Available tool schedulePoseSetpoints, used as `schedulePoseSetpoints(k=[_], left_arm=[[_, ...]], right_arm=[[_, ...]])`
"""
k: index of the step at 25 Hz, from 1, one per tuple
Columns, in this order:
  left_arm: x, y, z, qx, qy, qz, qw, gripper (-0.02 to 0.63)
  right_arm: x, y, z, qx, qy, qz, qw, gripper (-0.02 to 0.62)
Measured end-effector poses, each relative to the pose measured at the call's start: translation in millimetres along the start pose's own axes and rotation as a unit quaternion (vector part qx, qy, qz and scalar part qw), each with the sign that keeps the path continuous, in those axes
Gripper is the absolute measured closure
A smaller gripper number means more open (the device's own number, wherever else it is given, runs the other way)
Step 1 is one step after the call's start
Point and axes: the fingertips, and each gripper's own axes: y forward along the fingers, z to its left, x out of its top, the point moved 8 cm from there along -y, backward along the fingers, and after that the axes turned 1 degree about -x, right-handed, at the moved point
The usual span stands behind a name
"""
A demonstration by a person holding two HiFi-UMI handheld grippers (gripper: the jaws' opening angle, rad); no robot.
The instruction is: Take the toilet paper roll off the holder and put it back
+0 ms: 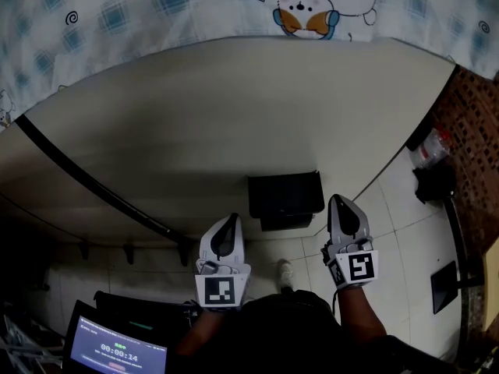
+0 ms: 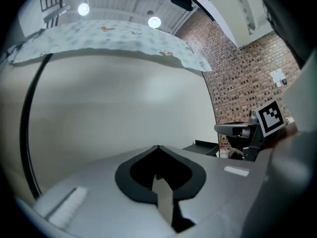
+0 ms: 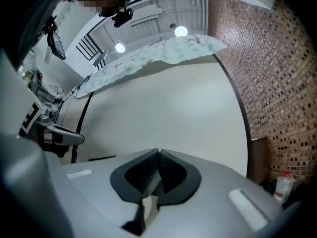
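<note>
You hold two tongs, the left gripper [image 1: 231,220] and the right gripper [image 1: 341,205], each with its jaws pressed together on nothing. One black holder [image 1: 284,197] hangs on the pale wall [image 1: 234,115] just ahead, between them. Its long axis runs across from tong to tong. No roll can be made out on it. Right of your right tong are floor tiles [image 1: 398,201], one bottle [image 1: 431,148] and a brick wall [image 1: 475,131].

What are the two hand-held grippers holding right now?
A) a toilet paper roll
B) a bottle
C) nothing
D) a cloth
C: the left gripper and the right gripper each have their fingers closed together with nothing between them.
</note>
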Motion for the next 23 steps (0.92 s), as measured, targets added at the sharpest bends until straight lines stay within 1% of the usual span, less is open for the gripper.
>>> schedulePoseSetpoints(k=[8, 14, 20, 23], left_arm=[[2, -4, -10, -0.007, -0.003, -0.006, 0.9999, 0.589], [9, -6, -11, -0.004, 0.000, -0.021, 0.9998, 0.588], [7, -7, -14, -0.006, -0.006, -0.012, 0.9999, 0.589], [6, -6, -15, -0.008, -0.012, -0.011, 0.9998, 0.588]], right_arm=[[18, -2, 21, 0.019, -0.033, -0.020, 0.999, 0.594], [20, -3, 29, 0.026, -0.029, -0.023, 0.999, 0.594], [19, -5, 30, 0.032, -0.025, -0.023, 0.999, 0.594], [15, -6, 26, 0.033, -0.011, -0.017, 0.999, 0.594]])
